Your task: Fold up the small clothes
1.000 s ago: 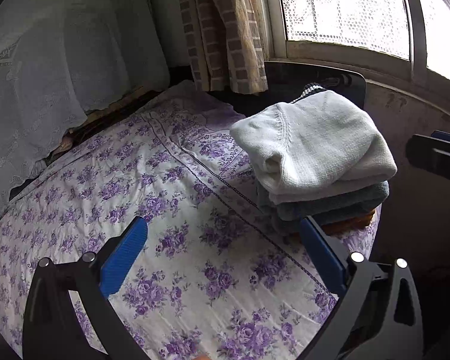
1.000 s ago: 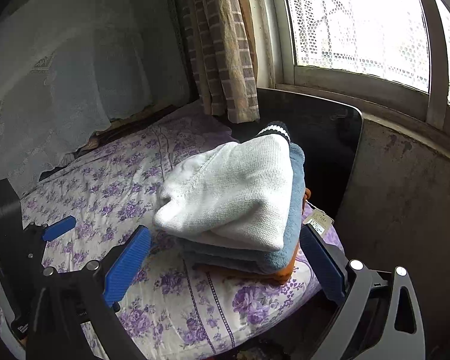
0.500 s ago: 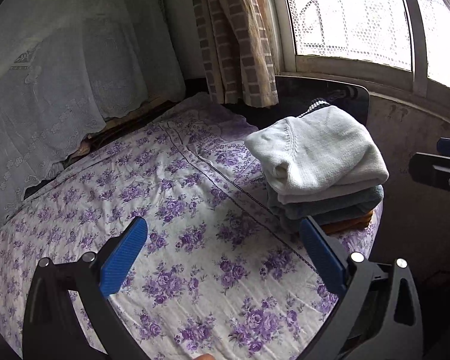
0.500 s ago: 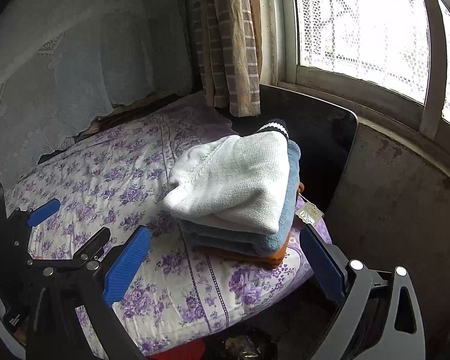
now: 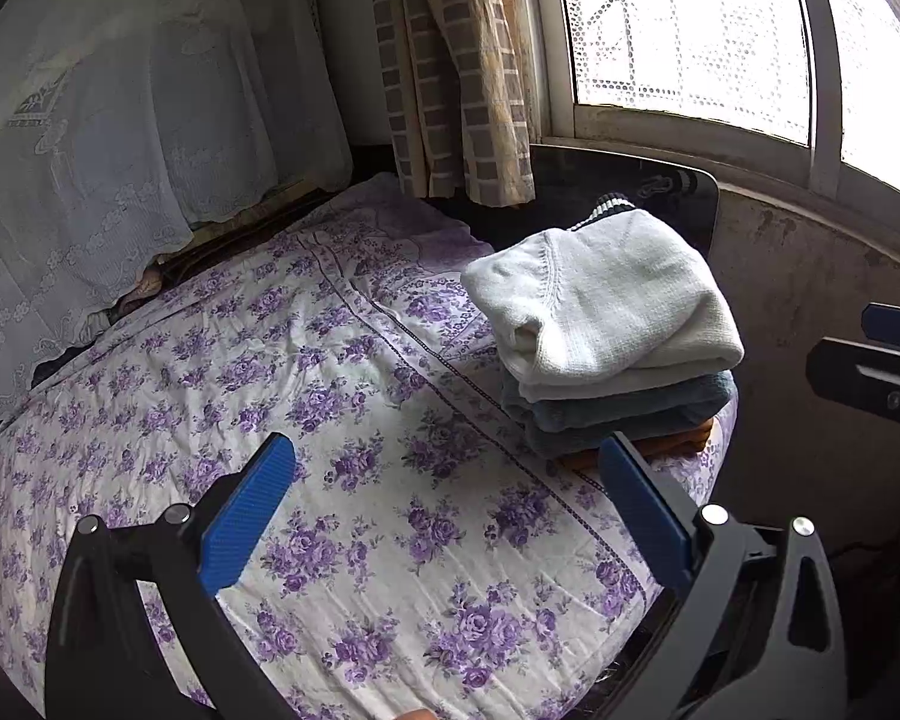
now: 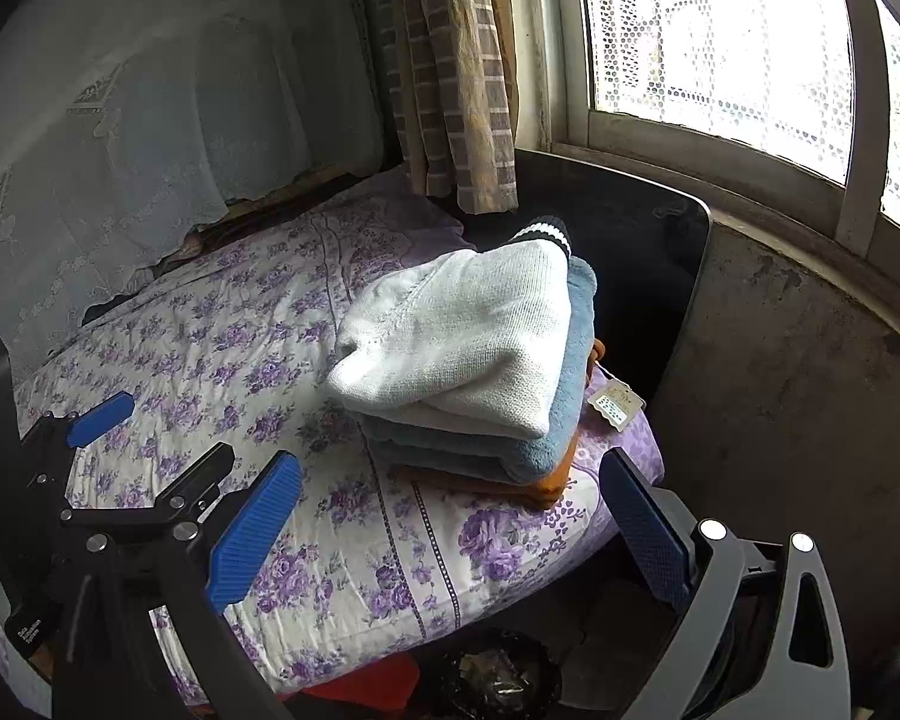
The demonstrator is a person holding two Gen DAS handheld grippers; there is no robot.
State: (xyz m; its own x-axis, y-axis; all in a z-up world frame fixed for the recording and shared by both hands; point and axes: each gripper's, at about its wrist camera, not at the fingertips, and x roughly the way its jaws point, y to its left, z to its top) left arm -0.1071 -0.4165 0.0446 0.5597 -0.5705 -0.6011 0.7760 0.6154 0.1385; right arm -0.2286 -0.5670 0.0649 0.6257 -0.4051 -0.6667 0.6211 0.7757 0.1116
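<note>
A stack of folded clothes stands at the right end of the bed: a white knit sweater (image 5: 606, 300) on top, a blue-grey fleece (image 5: 618, 414) under it, an orange garment (image 6: 510, 483) at the bottom. The stack also shows in the right wrist view, with the white sweater (image 6: 462, 336) on top. My left gripper (image 5: 444, 498) is open and empty, held above the bedsheet short of the stack. My right gripper (image 6: 450, 522) is open and empty, near the bed's corner, in front of the stack. The left gripper (image 6: 150, 444) shows at the left of the right wrist view.
The bed has a white sheet with purple flowers (image 5: 270, 372). A dark board (image 6: 642, 252) stands behind the stack against a concrete wall (image 6: 798, 360). A checked curtain (image 5: 462, 60) and window (image 5: 690, 24) are behind. White lace cloth (image 5: 120, 120) hangs at the left. Dark clutter (image 6: 498, 672) lies below the bed's corner.
Both grippers have drawn back and up from the stack, so more of the bed shows. Both stay open. The stack has not moved.
</note>
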